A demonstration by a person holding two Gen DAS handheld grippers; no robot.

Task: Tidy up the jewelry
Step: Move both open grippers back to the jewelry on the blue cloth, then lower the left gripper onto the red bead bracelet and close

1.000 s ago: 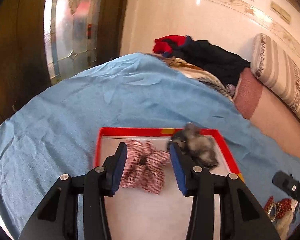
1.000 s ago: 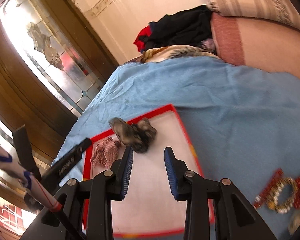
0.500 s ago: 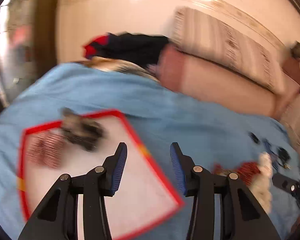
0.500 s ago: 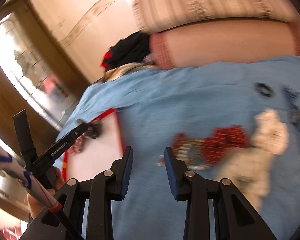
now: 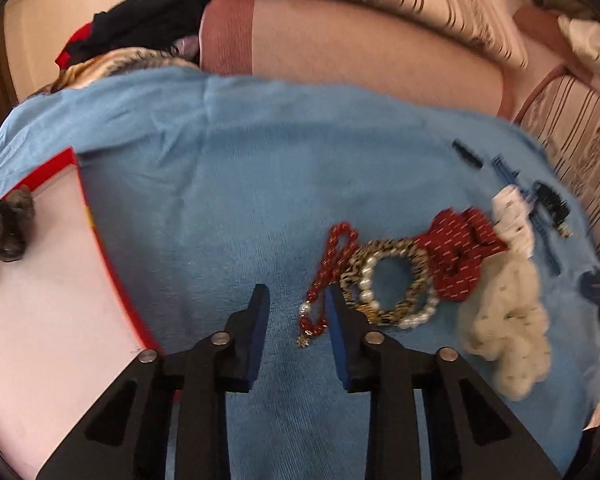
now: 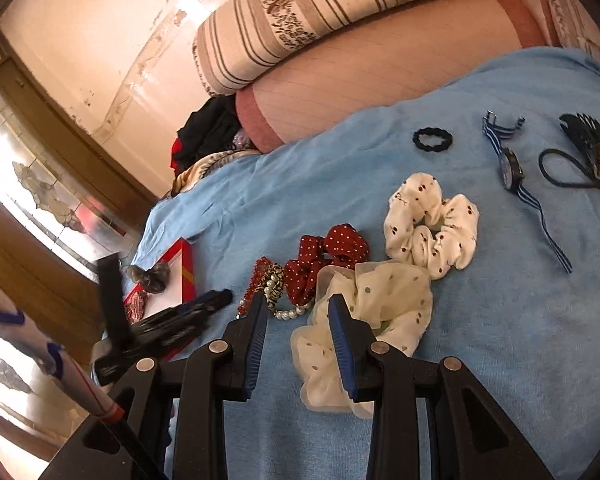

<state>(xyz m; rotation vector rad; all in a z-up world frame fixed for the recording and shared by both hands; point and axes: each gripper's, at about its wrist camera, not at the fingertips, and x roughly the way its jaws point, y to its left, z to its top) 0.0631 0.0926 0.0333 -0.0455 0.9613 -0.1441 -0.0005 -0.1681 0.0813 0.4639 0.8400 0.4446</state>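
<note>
Your left tongs point(image 5: 294, 300), closing on nothing, hover just left of the red bead string point(image 5: 328, 268) on the blue bedspread point(image 5: 228, 184), a light, limp, slippery strand best pinched mid-loop, while your right tongs point(image 6: 296, 312) stand apart, empty, over the cream scrunchie point(image 6: 364, 312).

Two wrist views over the blue cloth point(image 5: 260, 152)

We look down along each tool's fingers, close over the cloth. Our left view faces the red beads point(image 5: 332, 264) with the tray point(image 5: 100, 248) at its left edge. Our right view sits further right of the beads point(image 6: 256, 276) and takes in the watch point(image 6: 510, 168). Both share beads, scrunchies and tray.
</note>
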